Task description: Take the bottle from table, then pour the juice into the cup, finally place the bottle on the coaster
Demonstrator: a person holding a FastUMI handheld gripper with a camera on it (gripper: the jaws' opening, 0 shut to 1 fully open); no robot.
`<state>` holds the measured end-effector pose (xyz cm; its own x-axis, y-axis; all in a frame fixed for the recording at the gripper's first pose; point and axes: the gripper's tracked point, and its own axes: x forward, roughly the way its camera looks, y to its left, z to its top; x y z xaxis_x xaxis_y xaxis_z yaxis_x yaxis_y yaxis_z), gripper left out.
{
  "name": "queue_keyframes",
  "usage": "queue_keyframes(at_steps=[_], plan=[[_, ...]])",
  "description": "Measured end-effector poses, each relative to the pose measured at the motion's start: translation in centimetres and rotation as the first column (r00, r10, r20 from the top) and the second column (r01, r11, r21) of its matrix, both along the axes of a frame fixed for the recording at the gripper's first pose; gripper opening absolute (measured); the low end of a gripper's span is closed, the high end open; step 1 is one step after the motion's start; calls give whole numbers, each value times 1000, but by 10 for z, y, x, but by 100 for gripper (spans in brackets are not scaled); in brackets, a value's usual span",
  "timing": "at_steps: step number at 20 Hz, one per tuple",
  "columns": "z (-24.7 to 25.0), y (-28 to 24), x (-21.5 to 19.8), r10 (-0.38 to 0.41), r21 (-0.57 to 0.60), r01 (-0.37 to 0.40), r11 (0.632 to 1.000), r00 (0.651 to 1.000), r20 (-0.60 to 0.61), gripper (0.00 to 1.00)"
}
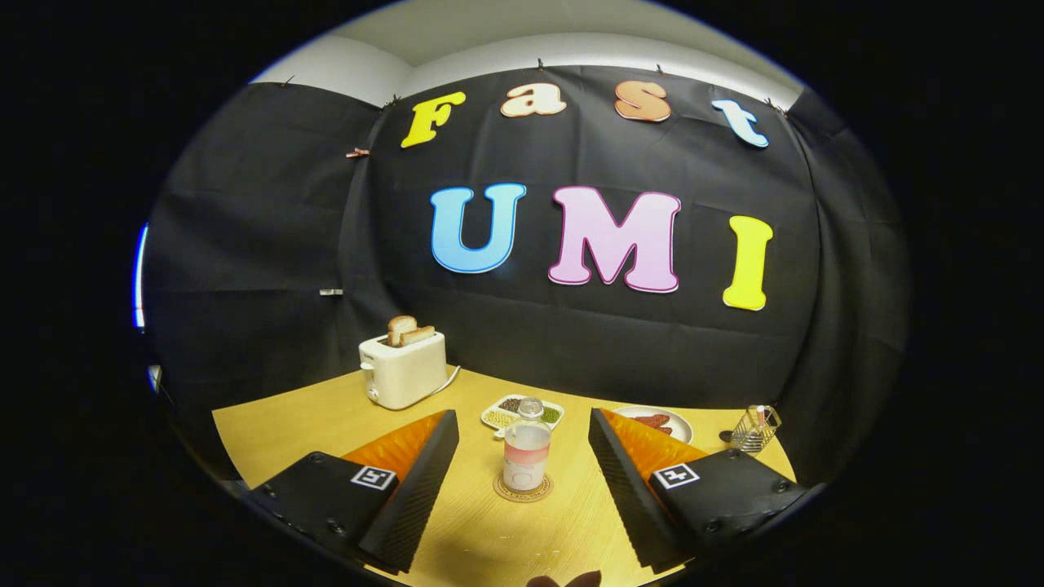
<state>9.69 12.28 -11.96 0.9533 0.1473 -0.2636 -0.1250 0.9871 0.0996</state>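
Gripper view, tool spread wide w/ nothing pinched, bottle upright on coaster between fingers, toaster beyond at left, wooden counter.

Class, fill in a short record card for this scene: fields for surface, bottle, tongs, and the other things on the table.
surface: wooden table
bottle: upright on a round coaster, holding pale pink juice
tongs: open, a finger on each side of the bottle, not touching
toaster: back left, two slices sticking up
tray: behind the bottle, divided, with grains
plate: behind the right finger, red food on it
wire rack: far right
cup: cannot tell
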Motion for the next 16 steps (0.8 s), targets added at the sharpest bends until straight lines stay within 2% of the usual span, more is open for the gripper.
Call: queue_keyframes(at_steps=[9, 16], plan=[[59, -29, -37, -44, -6, 44, 999, 997, 63, 97], [56, -52, -71, -64, -22, 65, 998, 997, 32, 97]])
